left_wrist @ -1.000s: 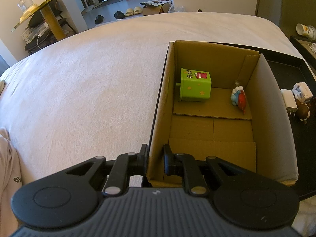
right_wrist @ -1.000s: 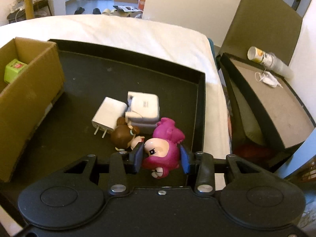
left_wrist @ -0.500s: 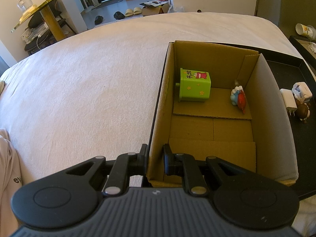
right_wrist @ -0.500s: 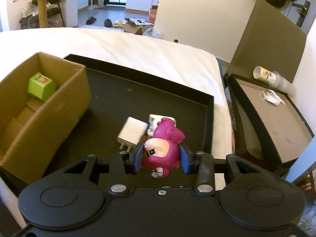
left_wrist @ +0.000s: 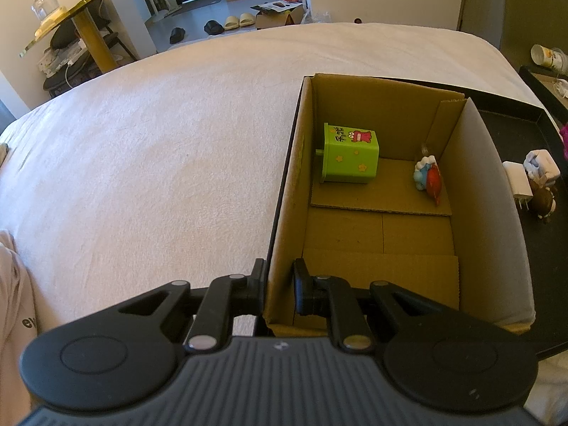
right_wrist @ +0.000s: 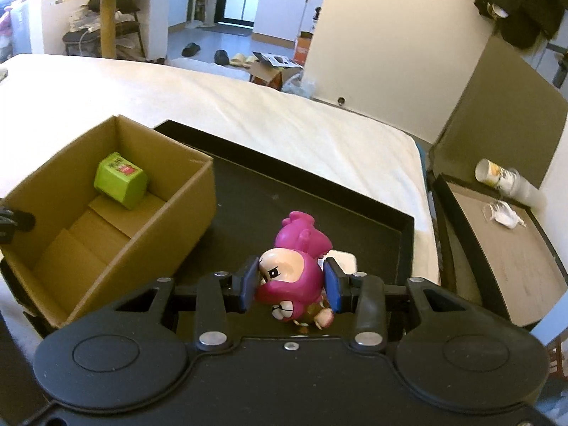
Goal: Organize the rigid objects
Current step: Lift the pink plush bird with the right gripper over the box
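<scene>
My right gripper (right_wrist: 290, 284) is shut on a pink bird figurine (right_wrist: 294, 269) and holds it above the black tray (right_wrist: 355, 213). The open cardboard box (right_wrist: 184, 213) stands to its left with a green cube toy (right_wrist: 120, 180) inside. My left gripper (left_wrist: 278, 280) is shut on the box's near left wall (left_wrist: 280, 234). In the left wrist view the box holds the green cube toy (left_wrist: 349, 154) and a blue-and-red figurine (left_wrist: 427, 179). On the tray lie a white charger (left_wrist: 516, 184), a white adapter (left_wrist: 541, 165) and a brown figurine (left_wrist: 543, 202).
The box and tray rest on a white bed (left_wrist: 142, 159). A second dark tray (right_wrist: 504, 255) with a tipped cup (right_wrist: 497, 177) stands to the right of the bed. A gold-topped table (left_wrist: 85, 17) and shoes are on the floor beyond.
My right gripper has risen with the pink bird figurine and swung left, so the box interior now shows. The left gripper has stayed on the box wall.
</scene>
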### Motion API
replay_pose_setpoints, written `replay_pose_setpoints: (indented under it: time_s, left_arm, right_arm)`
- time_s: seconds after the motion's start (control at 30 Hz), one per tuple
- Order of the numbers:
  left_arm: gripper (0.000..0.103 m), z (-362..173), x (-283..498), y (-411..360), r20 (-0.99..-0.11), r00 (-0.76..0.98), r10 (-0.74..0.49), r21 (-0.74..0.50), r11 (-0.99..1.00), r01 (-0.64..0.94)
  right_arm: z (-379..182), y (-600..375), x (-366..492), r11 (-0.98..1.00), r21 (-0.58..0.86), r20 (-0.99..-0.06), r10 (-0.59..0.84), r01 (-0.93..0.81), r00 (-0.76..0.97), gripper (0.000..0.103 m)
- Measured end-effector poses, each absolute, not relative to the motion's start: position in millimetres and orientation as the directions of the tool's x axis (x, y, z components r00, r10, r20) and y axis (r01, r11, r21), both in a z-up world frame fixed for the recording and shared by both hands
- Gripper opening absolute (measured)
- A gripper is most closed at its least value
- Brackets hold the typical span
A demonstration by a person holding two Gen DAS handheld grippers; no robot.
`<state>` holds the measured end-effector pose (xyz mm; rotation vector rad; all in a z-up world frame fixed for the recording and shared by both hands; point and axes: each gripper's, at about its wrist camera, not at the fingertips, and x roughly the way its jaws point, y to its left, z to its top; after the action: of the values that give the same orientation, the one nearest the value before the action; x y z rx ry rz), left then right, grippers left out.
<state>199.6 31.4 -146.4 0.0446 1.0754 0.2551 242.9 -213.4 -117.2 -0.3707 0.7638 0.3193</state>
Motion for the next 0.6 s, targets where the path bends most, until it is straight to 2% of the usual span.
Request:
replay_pose_setpoints:
  time_s: [0.6]
  left_arm:
    - [0.014, -145, 198, 40, -0.867, 0.457, 0.200, 0.124, 0.974, -0.191]
  right_arm:
    - [-92, -156, 230, 0.826, -0.195, -0.665, 0.285, -0.529, 0.690, 0.039]
